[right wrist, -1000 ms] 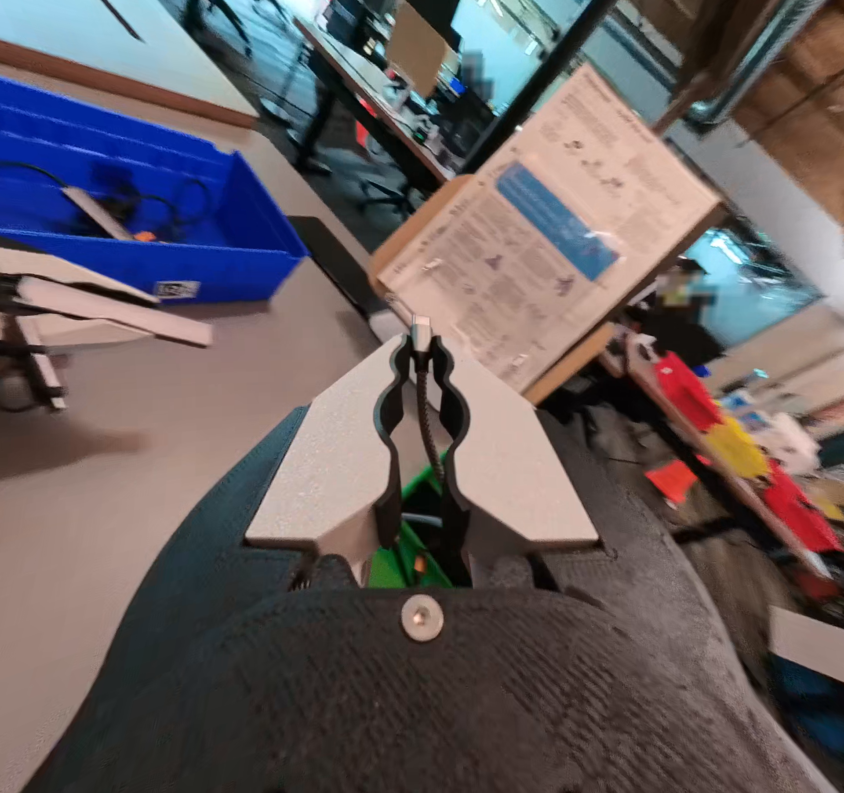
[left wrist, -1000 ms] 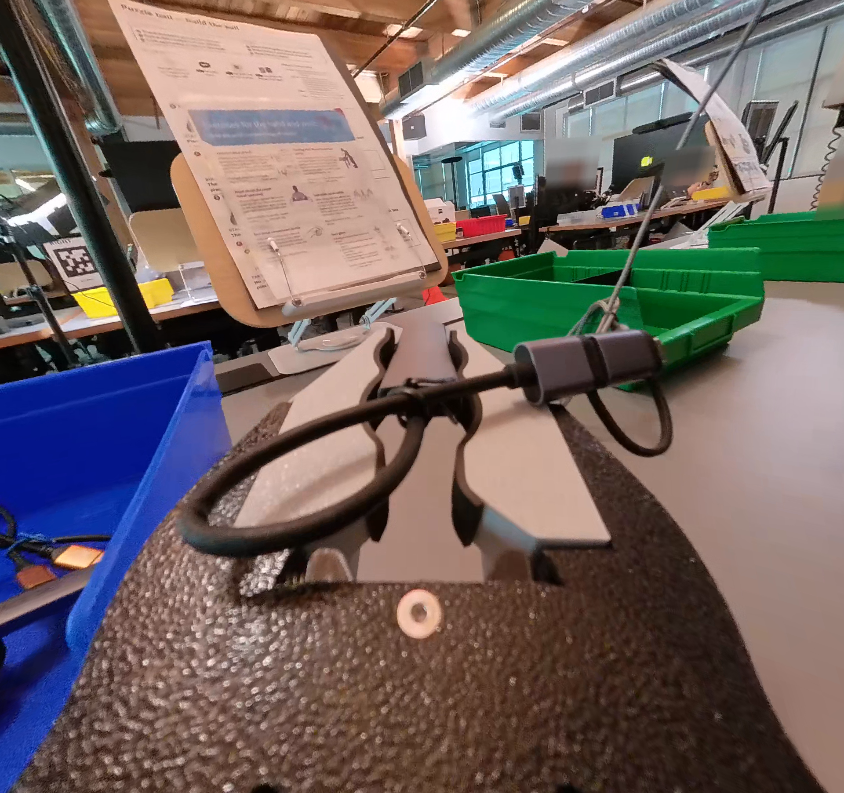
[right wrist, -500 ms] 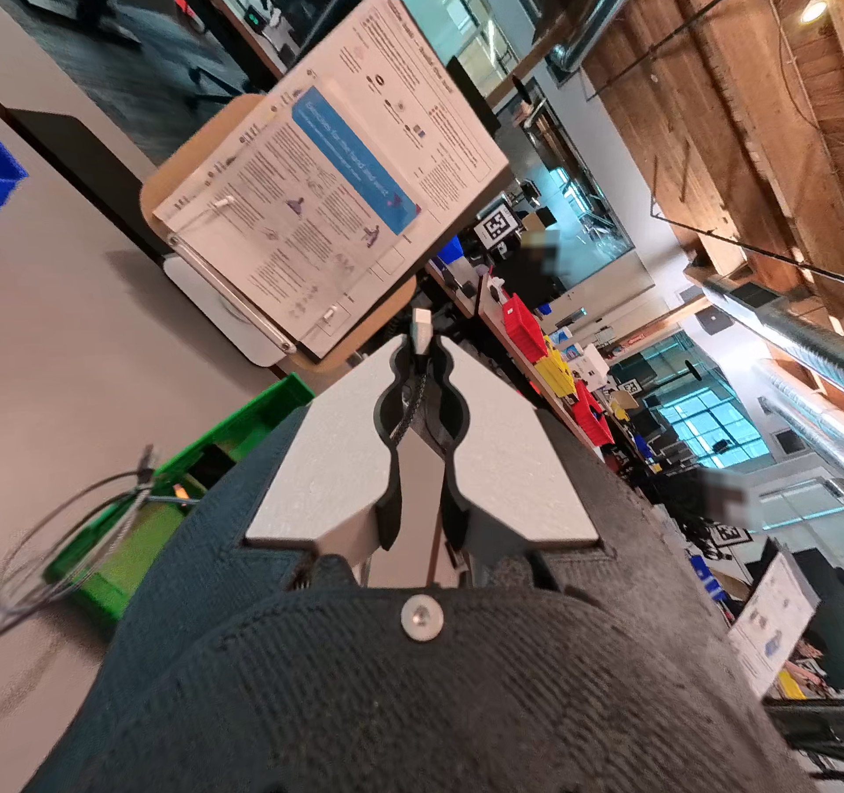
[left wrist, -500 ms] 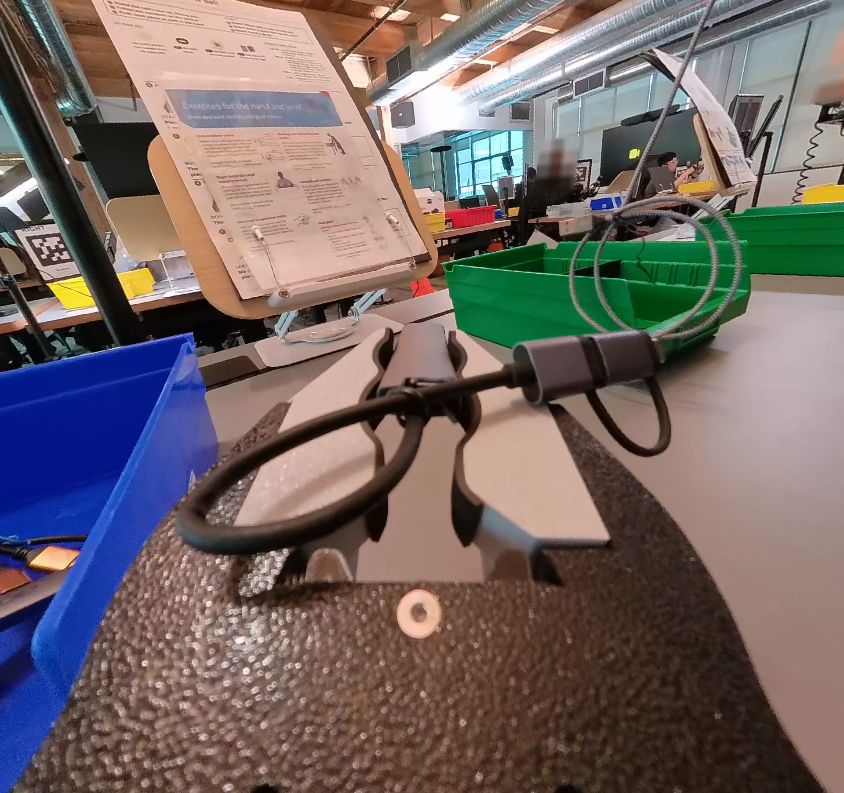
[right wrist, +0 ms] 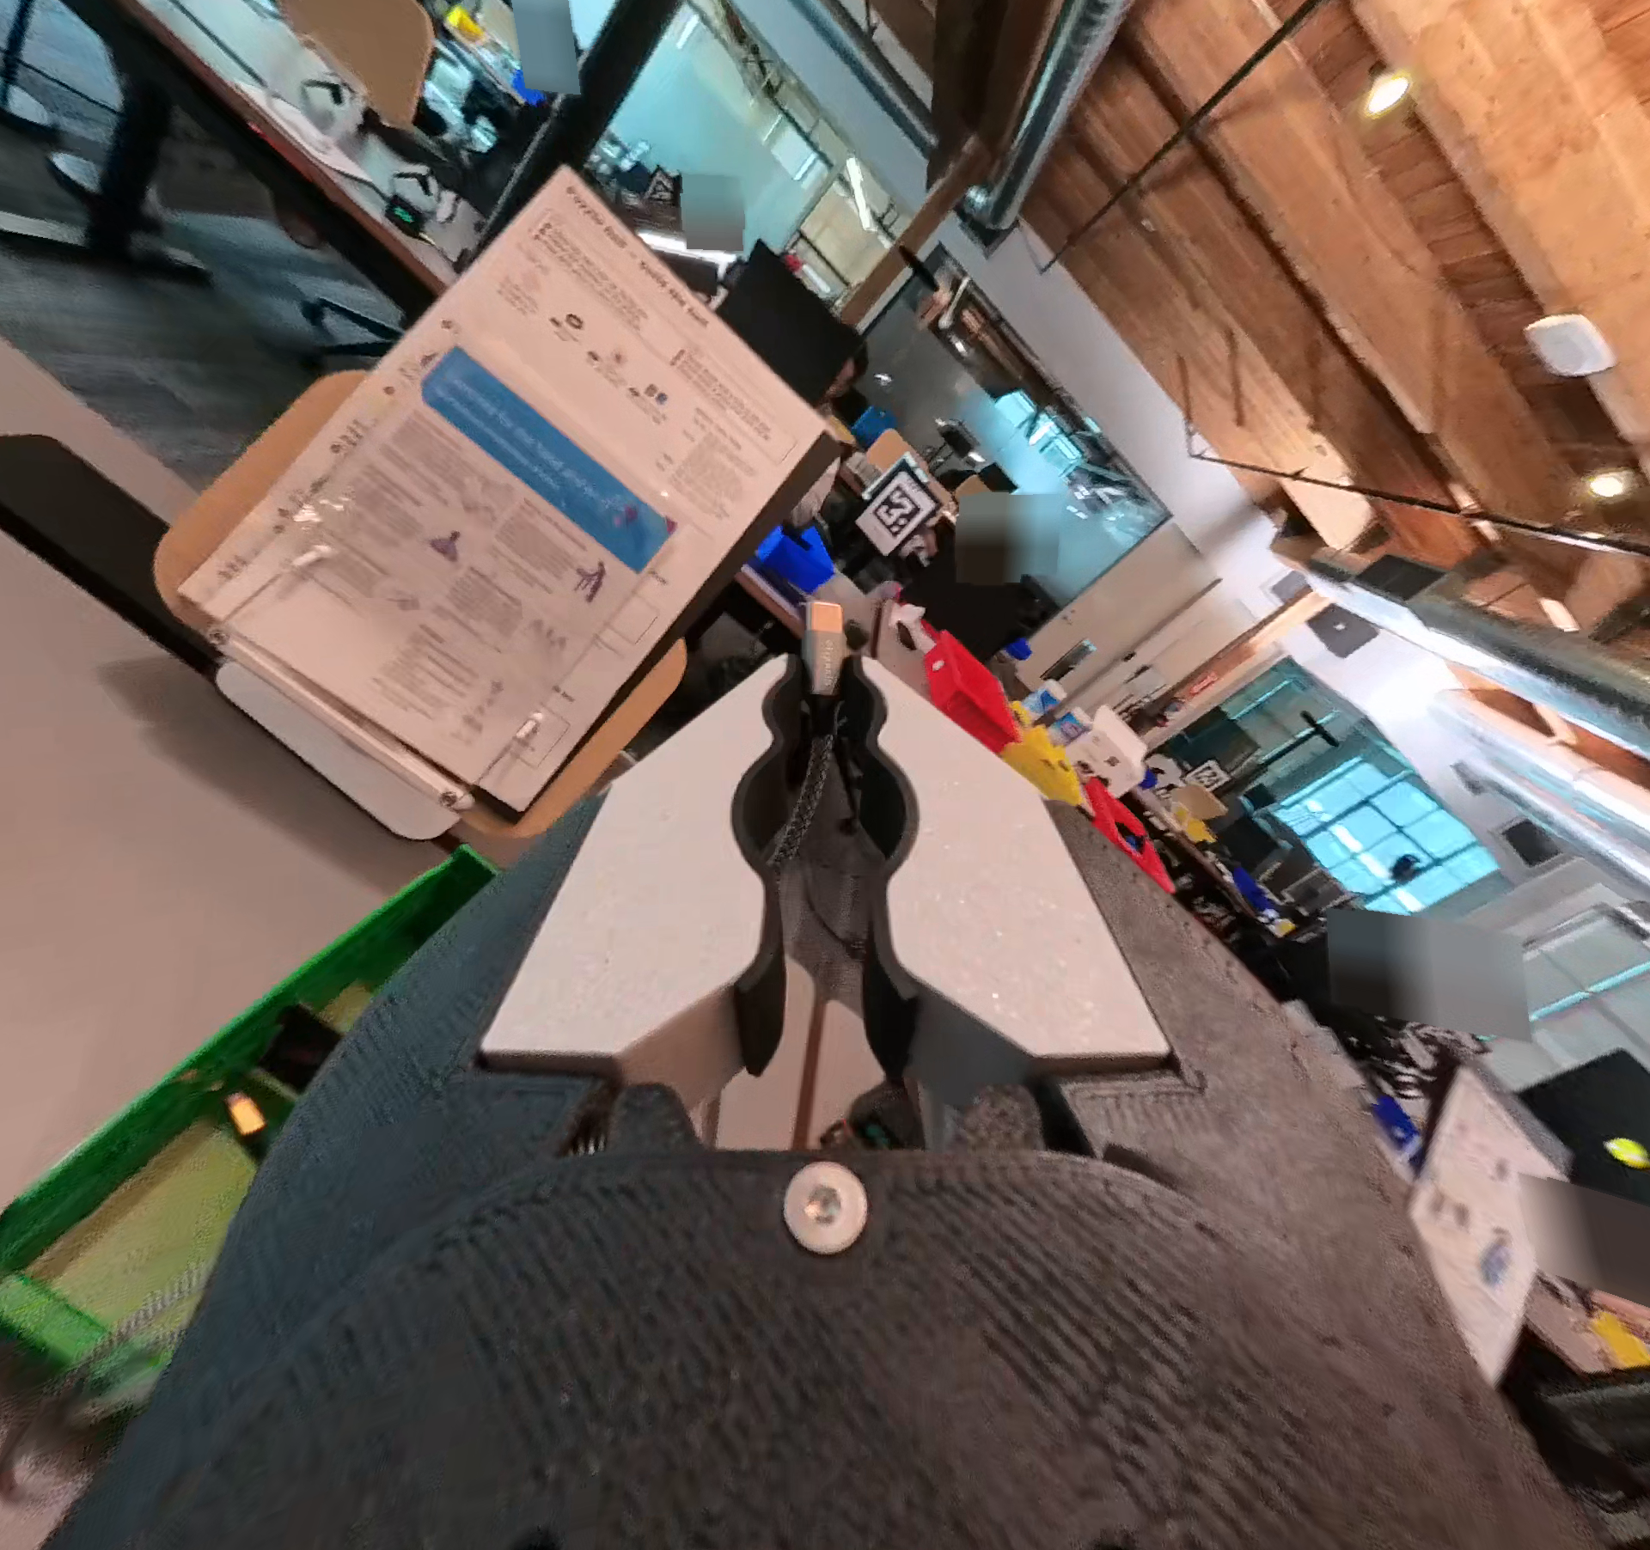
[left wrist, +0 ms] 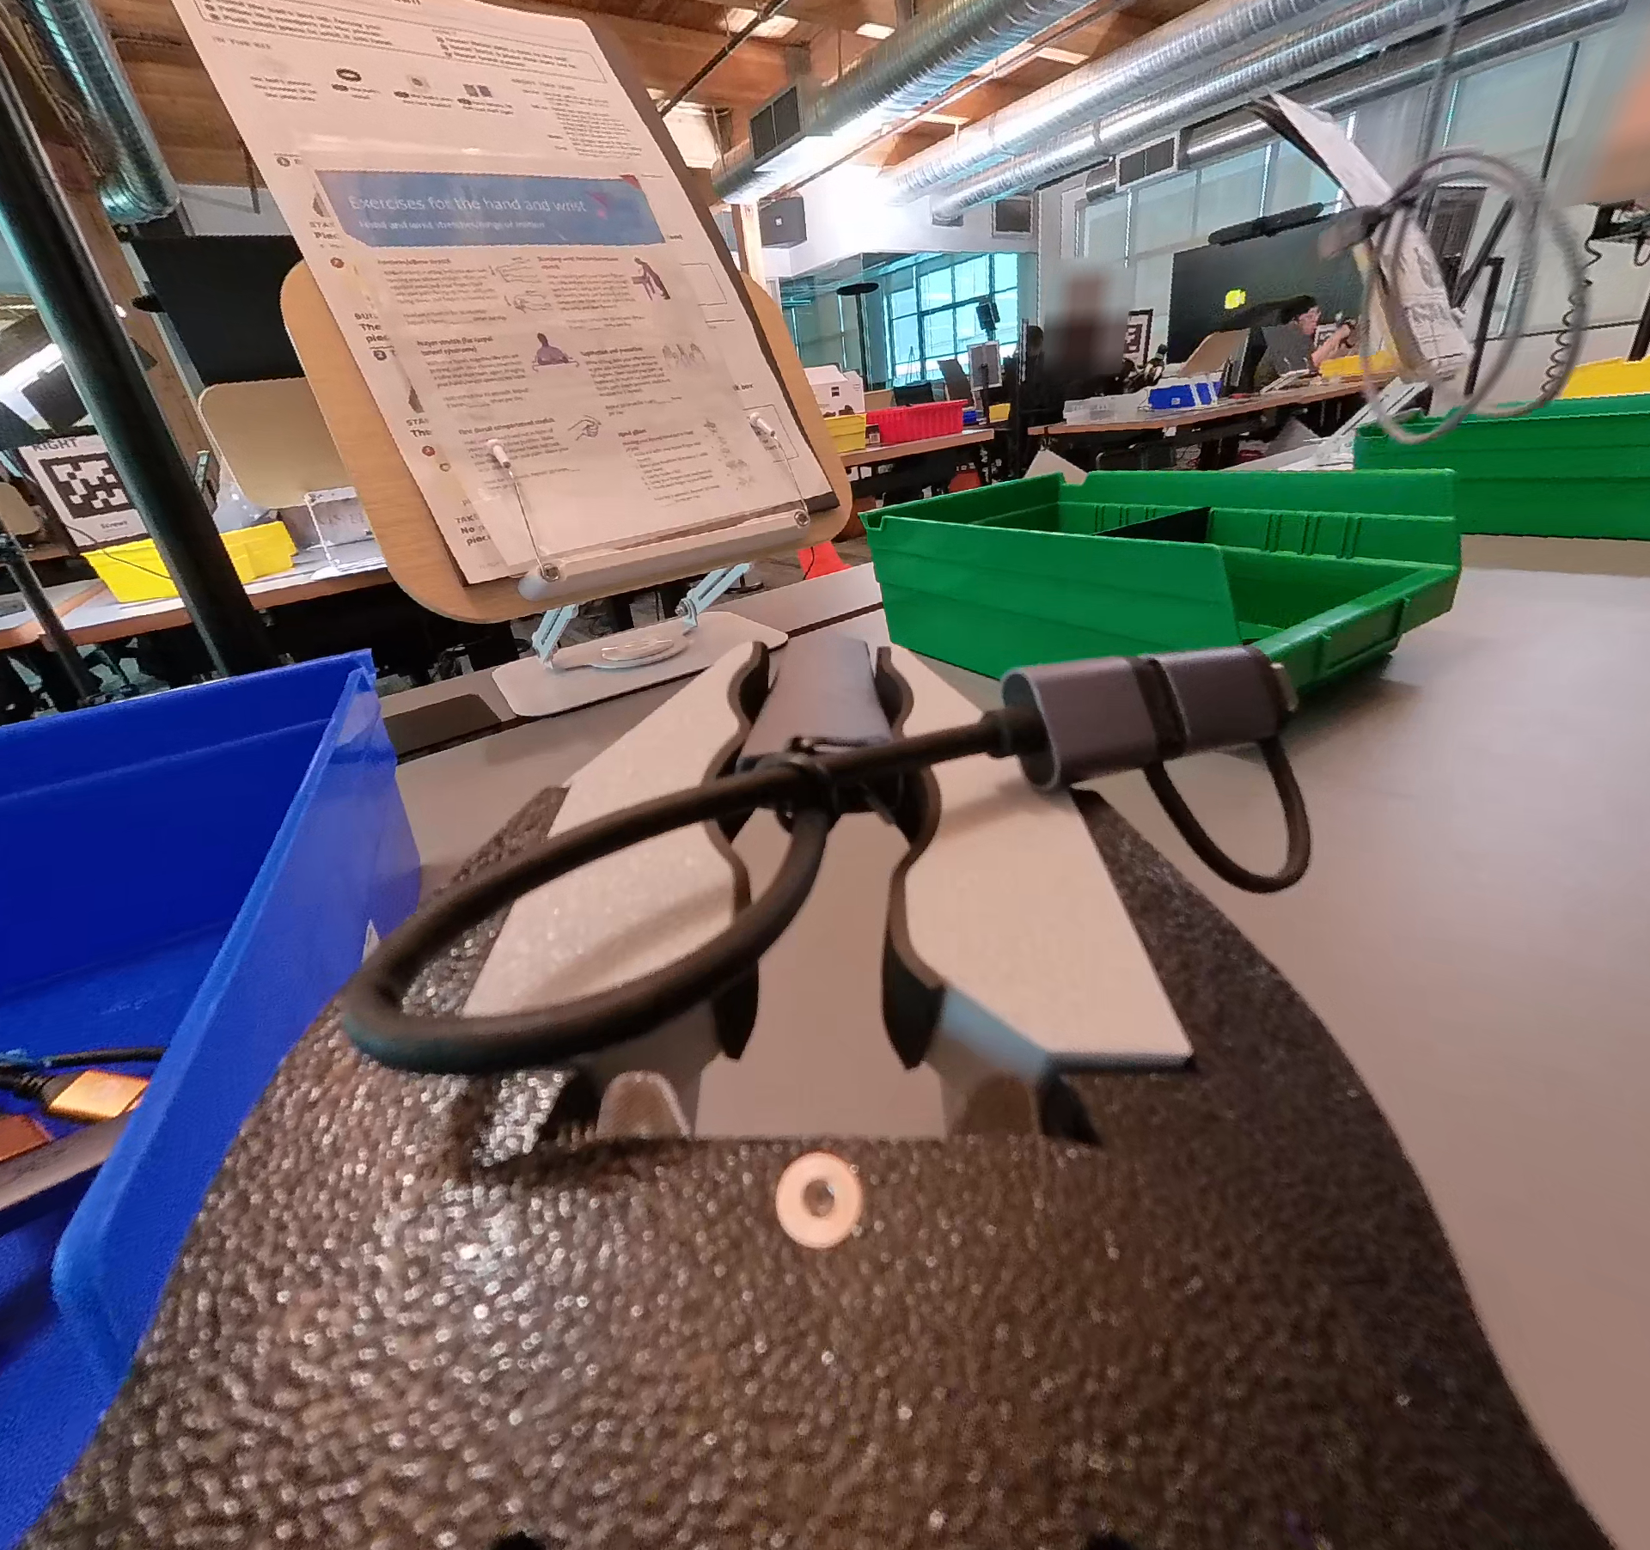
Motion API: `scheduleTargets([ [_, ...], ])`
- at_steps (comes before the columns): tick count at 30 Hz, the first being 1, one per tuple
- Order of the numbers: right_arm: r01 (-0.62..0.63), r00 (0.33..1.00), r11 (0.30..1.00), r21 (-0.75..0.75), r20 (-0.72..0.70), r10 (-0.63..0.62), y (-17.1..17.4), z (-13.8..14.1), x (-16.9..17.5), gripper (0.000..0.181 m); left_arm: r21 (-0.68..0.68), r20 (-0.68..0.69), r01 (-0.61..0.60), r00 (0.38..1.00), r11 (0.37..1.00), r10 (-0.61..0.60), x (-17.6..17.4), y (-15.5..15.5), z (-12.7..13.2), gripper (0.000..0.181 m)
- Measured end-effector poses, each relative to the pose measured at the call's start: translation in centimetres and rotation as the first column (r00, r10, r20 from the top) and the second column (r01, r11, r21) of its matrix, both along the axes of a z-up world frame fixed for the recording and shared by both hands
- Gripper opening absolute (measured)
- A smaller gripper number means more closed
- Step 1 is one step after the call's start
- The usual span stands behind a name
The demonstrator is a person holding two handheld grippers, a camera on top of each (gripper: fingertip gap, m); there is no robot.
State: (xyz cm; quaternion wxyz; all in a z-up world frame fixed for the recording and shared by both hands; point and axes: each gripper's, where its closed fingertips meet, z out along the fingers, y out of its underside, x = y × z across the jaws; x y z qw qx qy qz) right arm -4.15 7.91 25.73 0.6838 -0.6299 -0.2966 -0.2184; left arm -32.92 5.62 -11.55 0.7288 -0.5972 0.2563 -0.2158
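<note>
An open workshop with timber ceiling beams, silver ducts and rows of distant desks surrounds a grey counter [left wrist: 1473, 927]. On it stand a blue bin [left wrist: 179, 864] at the left, a green bin [left wrist: 1116, 588] toward the right, and between them, farther back, a wooden document stand [left wrist: 554, 329] carrying printed sheets under a clear cover.

The left tool [left wrist: 821, 686] hangs low over the counter beside the blue bin, its jaws closed on a black cable [left wrist: 625, 998]. The cable is pinched where a thin tie binds it; one stretch loops back over the tool's left finger, and the other runs off to the right, ending in a grey adapter block [left wrist: 1147, 717] with a small black tether loop beneath it. The adapter sits in the air in front of the green bin.

The right tool [right wrist: 826, 677] is raised and tilted, pointing past the document stand [right wrist: 500, 579] toward the far room. Its jaws are nearly together, gripping a braided grey cable [right wrist: 799, 802] just below its metal-tipped plug [right wrist: 823, 646], which sticks out beyond the fingertips. In the left wrist view a blurred coil of thin grey cable [left wrist: 1464, 293] hangs high at the right, probably the same cable. A corner of the green bin [right wrist: 223, 1088] lies below the right tool.
</note>
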Motion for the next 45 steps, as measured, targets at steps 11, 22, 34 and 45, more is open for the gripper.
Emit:
scheduleTargets([
  [11, 0.039, 0.997, 0.978, -0.204, 0.072, -0.025, 5.3, -8.5, 2.4, 0.009, -0.004, -0.005, 0.014, 1.0, 1.0, -0.014, 0.2, -0.1, -0.1, 0.022],
  [22, 0.071, 0.998, 0.995, -0.075, 0.006, -0.07, 3.7, -1.2, 3.9, 0.009, -0.003, -0.011, 0.021, 1.0, 1.0, -0.021, 0.4, -0.1, -0.1, 0.022],
  [34, 0.051, 0.997, 0.972, -0.23, 0.072, -0.035, 7.7, -10.3, 2.3, 0.009, -0.003, -0.01, 0.034, 0.999, 0.999, -0.034, 0.5, -0.2, -0.1, 0.022],
  [45, 0.258, 0.898, 0.885, -0.388, 0.435, -0.07, 7.9, -30.5, 2.9, 0.009, -0.002, -0.015, 0.043, 0.999, 0.999, -0.043, 0.6, -0.3, -0.1, 0.022],
])
